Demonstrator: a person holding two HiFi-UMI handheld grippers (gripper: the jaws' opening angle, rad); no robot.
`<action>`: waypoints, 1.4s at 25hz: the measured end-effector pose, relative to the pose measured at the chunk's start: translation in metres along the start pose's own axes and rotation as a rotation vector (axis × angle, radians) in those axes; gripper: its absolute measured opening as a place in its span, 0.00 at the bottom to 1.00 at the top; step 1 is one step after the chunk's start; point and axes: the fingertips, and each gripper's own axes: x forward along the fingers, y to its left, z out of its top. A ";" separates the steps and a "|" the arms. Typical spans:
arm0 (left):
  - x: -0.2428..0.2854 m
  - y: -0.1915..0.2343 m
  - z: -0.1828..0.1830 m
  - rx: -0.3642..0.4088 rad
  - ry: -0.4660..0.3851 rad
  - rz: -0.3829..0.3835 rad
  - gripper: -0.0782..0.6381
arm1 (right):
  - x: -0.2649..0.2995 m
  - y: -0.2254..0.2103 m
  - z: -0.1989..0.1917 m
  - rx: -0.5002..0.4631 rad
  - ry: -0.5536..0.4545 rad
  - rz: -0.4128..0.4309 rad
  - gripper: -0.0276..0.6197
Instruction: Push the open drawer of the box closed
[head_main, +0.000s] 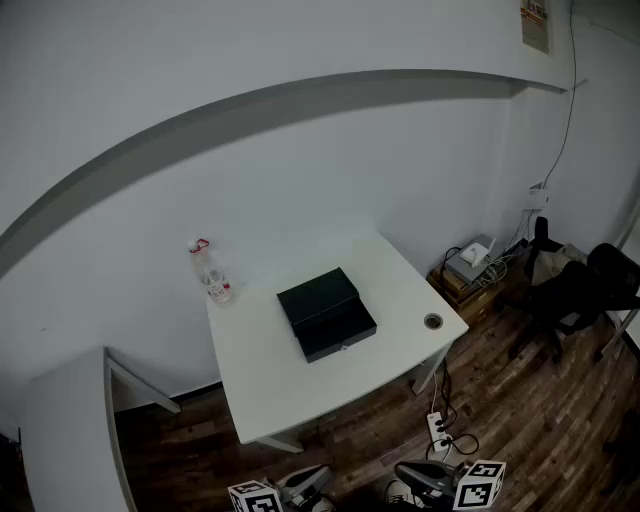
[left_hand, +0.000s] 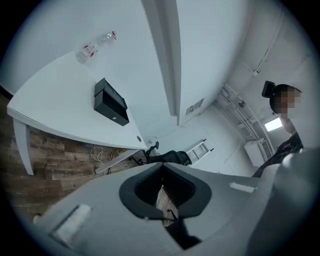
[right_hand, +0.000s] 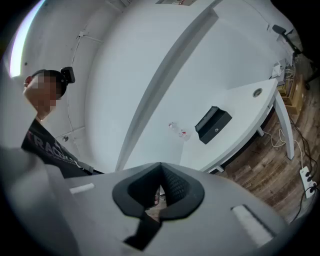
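A black box (head_main: 326, 313) sits in the middle of a white table (head_main: 300, 395), its drawer (head_main: 341, 338) pulled out a little toward the table's front. The box also shows far off in the left gripper view (left_hand: 110, 102) and the right gripper view (right_hand: 213, 124). Both grippers hang low at the bottom edge of the head view, over the floor and well short of the table: the left gripper (head_main: 305, 484) and the right gripper (head_main: 425, 480). In their own views the left gripper (left_hand: 161, 172) and the right gripper (right_hand: 160, 172) are shut with nothing held.
A clear plastic bottle (head_main: 210, 274) with a red cap stands at the table's back left corner. A cable hole (head_main: 432, 321) sits near the right edge. A power strip (head_main: 438, 430) lies on the wood floor; a black chair (head_main: 575, 290) stands at right, another desk (head_main: 70, 430) at left.
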 end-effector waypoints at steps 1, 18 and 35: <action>0.001 -0.001 0.000 -0.002 0.001 -0.001 0.11 | 0.000 0.000 0.000 -0.001 0.000 0.002 0.05; 0.032 -0.011 -0.013 -0.006 -0.012 0.045 0.11 | -0.029 -0.023 0.027 -0.012 -0.017 0.043 0.05; 0.061 0.015 0.045 0.029 -0.198 0.216 0.12 | -0.080 -0.067 0.077 -0.011 -0.015 0.070 0.06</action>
